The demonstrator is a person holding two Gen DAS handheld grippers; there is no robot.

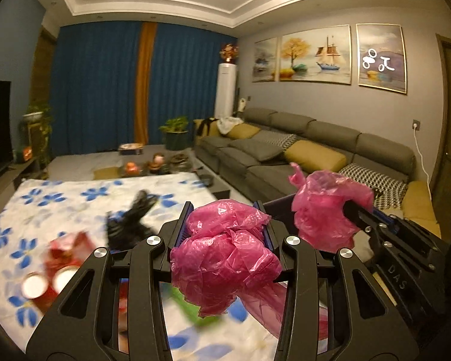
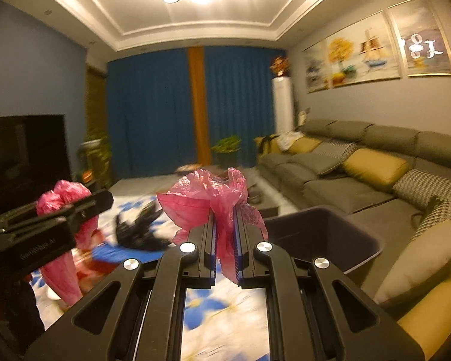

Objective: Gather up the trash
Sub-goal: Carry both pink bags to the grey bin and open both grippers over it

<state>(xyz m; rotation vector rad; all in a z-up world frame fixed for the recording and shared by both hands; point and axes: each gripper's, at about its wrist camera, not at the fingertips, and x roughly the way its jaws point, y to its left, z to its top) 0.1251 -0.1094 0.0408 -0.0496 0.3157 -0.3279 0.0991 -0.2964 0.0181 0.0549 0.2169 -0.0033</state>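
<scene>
Pink bags (image 1: 225, 258) beside bin rim (image 2: 324, 210)

The plastic bag (image 1: 225, 252) in the black left gripper (image 1: 227, 225) is pink, as is the wad (image 2: 213, 201) in the black right gripper (image 2: 224, 240). The cloth (image 1: 75, 198) beneath is white with blue flowers; on it lie a black bag (image 1: 132, 219) and, blurred, probably red cans (image 1: 51, 279). The far curtains (image 1: 105, 84) are blue with an orange stripe, the sofa (image 1: 285, 150) on the right grey with mustard cushions
</scene>
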